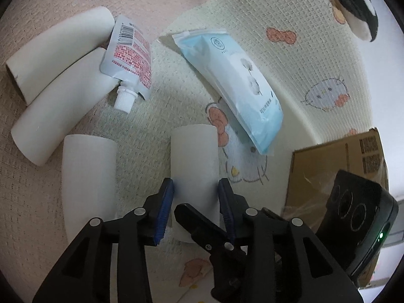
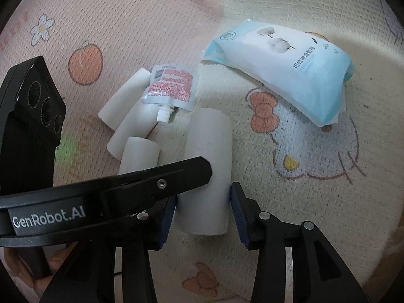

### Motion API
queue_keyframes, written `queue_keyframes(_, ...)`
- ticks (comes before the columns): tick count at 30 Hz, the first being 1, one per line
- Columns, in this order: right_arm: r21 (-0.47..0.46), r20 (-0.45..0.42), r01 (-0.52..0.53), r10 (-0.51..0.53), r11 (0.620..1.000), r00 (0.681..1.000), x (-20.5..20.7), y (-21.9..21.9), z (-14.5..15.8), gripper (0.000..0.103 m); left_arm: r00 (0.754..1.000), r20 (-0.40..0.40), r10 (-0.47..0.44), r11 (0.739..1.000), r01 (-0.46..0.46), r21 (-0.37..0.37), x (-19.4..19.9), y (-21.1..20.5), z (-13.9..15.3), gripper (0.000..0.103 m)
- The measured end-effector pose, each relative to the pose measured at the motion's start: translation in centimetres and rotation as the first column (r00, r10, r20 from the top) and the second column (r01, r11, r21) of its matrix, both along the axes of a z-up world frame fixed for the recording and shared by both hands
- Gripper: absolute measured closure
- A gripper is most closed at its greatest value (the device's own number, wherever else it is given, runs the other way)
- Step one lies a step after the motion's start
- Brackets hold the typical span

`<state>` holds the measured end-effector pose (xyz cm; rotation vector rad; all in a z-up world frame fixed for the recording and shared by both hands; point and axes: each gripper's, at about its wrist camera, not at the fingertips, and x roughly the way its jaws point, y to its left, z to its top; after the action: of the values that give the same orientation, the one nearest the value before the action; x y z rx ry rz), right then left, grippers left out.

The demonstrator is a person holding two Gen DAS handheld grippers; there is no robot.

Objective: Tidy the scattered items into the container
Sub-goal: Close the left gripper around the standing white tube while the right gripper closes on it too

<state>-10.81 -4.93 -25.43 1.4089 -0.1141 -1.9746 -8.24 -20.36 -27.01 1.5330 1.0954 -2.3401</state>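
Several white paper tubes lie on a cartoon-print mat [image 2: 315, 202]. My left gripper [image 1: 196, 192] straddles the nearest tube [image 1: 194, 156], its blue pads close along both sides, and the tube rests on the mat. My right gripper [image 2: 204, 207] straddles the same tube [image 2: 209, 151] from a neighbouring angle, pads just beside its walls. One black finger [image 2: 151, 184] of the left gripper crosses that view. Beyond lie a spout pouch [image 1: 128, 58] [image 2: 171, 85] and a pale blue wipes pack [image 1: 234, 80] [image 2: 285, 70].
A brown cardboard box [image 1: 328, 174] stands at the right, partly behind the right gripper's black camera body [image 1: 358, 227]. A black-and-white plush toy [image 1: 358, 7] lies at the far right. Three more tubes [image 1: 58, 50] cluster to the left.
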Motion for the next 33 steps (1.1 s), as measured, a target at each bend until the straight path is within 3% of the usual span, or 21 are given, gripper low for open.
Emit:
queue_keyframes(8,-0.001,-0.008,0.008,-0.008,1.000,1.000,-0.1,0.0,-0.1,0.062,0.999,0.003,0.032,0.999,-0.032,0.013,-0.1,0.2,-0.2,0.061)
queue_keyframes(19,0.056,-0.050,0.008,-0.005,0.998,0.999,0.3,-0.7,1.0,0.060,0.998,-0.056,-0.025,0.998,0.022,-0.067,0.5,1.7,1.5,0.061)
queue_keyframes(26,0.006,-0.074,0.033,-0.032,0.999,0.997,0.0,-0.9,3.3,0.060,0.989,-0.120,-0.081,0.988,0.064,-0.141,0.8,2.1,4.3,0.061)
queue_keyframes(33,0.015,-0.143,0.011,-0.009,1.000,0.990,0.5,-1.8,6.9,0.060,0.979,-0.179,-0.100,0.979,0.064,-0.193,1.2,1.9,7.3,0.061)
